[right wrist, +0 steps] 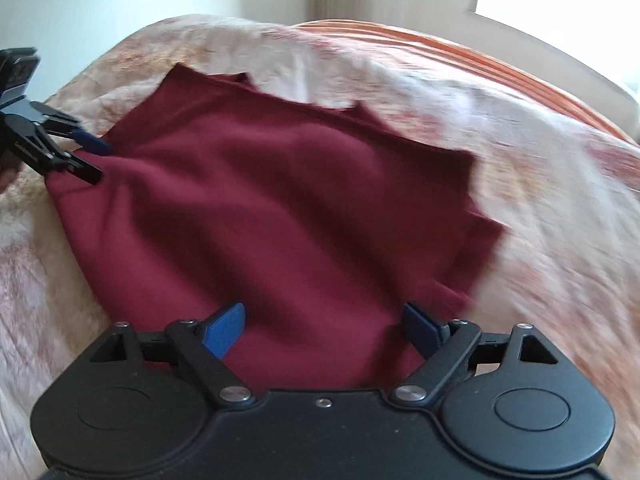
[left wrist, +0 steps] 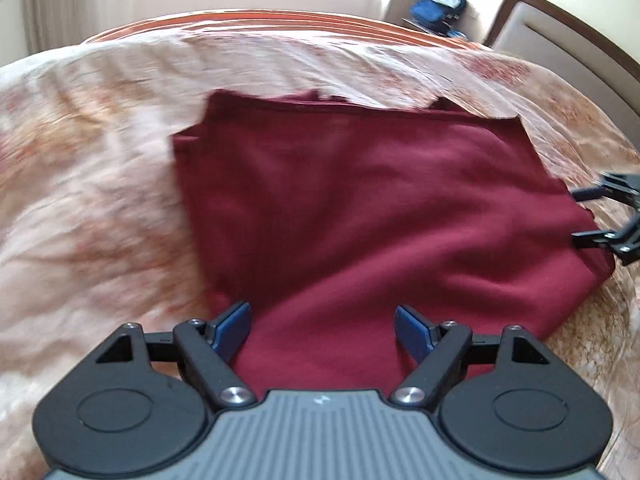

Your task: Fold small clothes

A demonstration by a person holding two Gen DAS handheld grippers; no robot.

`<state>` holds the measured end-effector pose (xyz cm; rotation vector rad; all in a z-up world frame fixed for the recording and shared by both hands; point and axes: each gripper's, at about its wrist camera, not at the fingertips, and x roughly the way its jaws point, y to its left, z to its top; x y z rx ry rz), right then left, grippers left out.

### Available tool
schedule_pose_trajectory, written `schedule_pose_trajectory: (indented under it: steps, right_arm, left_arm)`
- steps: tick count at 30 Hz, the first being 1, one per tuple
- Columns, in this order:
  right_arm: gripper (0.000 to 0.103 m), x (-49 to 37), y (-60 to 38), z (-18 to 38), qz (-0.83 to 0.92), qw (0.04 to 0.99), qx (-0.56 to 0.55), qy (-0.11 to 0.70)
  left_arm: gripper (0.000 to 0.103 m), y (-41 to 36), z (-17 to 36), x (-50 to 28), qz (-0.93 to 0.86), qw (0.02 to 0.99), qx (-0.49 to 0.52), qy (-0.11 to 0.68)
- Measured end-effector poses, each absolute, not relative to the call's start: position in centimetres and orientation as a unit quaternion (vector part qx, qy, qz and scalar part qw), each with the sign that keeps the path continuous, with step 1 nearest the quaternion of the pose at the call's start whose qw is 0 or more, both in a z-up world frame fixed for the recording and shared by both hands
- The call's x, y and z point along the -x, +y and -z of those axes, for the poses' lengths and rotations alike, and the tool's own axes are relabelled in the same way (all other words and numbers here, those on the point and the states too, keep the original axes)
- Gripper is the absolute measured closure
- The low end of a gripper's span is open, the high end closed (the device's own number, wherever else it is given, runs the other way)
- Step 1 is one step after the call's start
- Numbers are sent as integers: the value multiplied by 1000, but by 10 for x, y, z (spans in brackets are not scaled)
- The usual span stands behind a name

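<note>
The bed [left wrist: 80, 184] is filling both views, its pale patterned cover serving as the flat work surface; an orange striped layer is showing along the top of the frames. A window is glowing at the top of the left wrist view, and a blue bag [left wrist: 438, 6] is sitting at the upper right, well apart from the work.

The garment [left wrist: 380, 208], dark red, is lying in the middle of both frames, spread over the cover. It is judged to be partly folded already: doubled edges are stepping out at its far side, so layers are being stacked there. Soft wrinkles are running across the middle, so it is not being pulled taut by anything.

The left gripper [left wrist: 323, 330] is being held at the bottom centre of its own view, over the near hem. Its jaws are standing spread wide, with cloth lying under the gap but no pad pressing on it. In the right wrist view it is showing at the left edge, jaws apart at the garment's corner.

The right gripper [right wrist: 324, 328] is being held likewise at the bottom centre of its view, jaws spread, nothing pinched. Both are judged to be parted so that the fold can rest.
</note>
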<state>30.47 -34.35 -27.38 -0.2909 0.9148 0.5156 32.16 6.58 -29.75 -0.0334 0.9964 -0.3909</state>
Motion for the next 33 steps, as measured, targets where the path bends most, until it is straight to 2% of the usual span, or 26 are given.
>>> schedule_pose_trajectory:
  steps: [3,5,15,21,26,29,33]
  right_arm:
    - [11,-285,-360,254,-213,866,109,440]
    - [3,-274,-364,238,-197,874,75,439]
    - [1,-269,-344,196,-190,892,-26,409]
    - [1,-338,-340,215,-204,895,-53,393]
    - [3,-389,-356,247,-182,882,-90,426]
    - [1,-386,-371,236,-209,878,-134,408]
    - [1,-367,-375,221,-218,867,-114,434]
  left_arm:
    - [20,79,290,-316,183,862,43,471]
    - [14,83,283,-309,175,865,48,467]
    - [13,93,264,-265,139,862,109,475]
    - [13,82,242,-212,104,854,117,497]
    - [12,65,218,-167,57,846,118,517]
    - [9,54,201,-155,31,846,135,515]
    - [6,35,188,-158,17,843,169,511]
